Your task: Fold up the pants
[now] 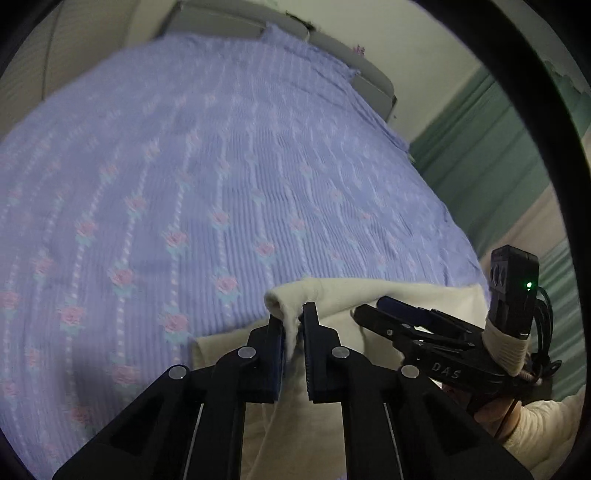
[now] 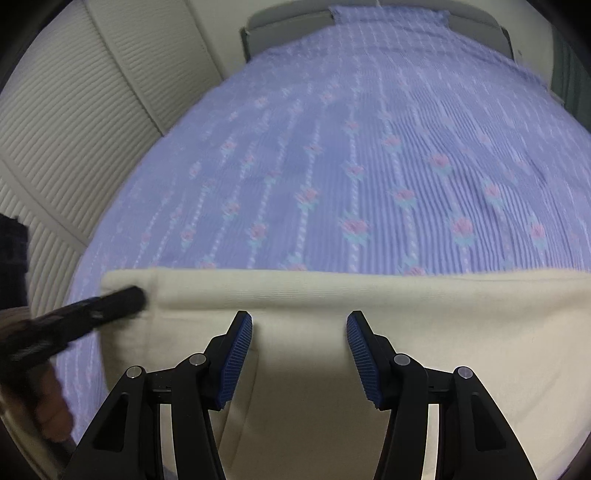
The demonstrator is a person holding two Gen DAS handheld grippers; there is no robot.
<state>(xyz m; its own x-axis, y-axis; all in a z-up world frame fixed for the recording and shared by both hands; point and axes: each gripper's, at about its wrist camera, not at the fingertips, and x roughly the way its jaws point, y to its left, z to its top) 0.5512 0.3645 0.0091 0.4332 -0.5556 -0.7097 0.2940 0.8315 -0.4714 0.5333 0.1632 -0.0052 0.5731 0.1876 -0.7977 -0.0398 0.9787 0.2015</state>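
Cream pants (image 2: 369,295) lie across the near edge of a bed, their far folded edge running straight from left to right. My left gripper (image 1: 293,319) is shut on a raised pinch of the pants' (image 1: 406,295) corner fabric, which bulges above the pads. In the right wrist view that left gripper (image 2: 136,295) shows blurred at the pants' left end. My right gripper (image 2: 299,317) hovers over the middle of the pants, open, with only flat cloth below the blue pads (image 2: 236,354). From the left wrist view the right gripper (image 1: 373,312) sits to the right over the cloth.
A purple bedspread (image 2: 369,166) with pink flowers covers the bed beyond the pants. A cream ribbed panel (image 2: 74,129) runs along the left side. A grey headboard (image 2: 288,22) stands at the far end. Green curtains (image 1: 480,155) hang on the right.
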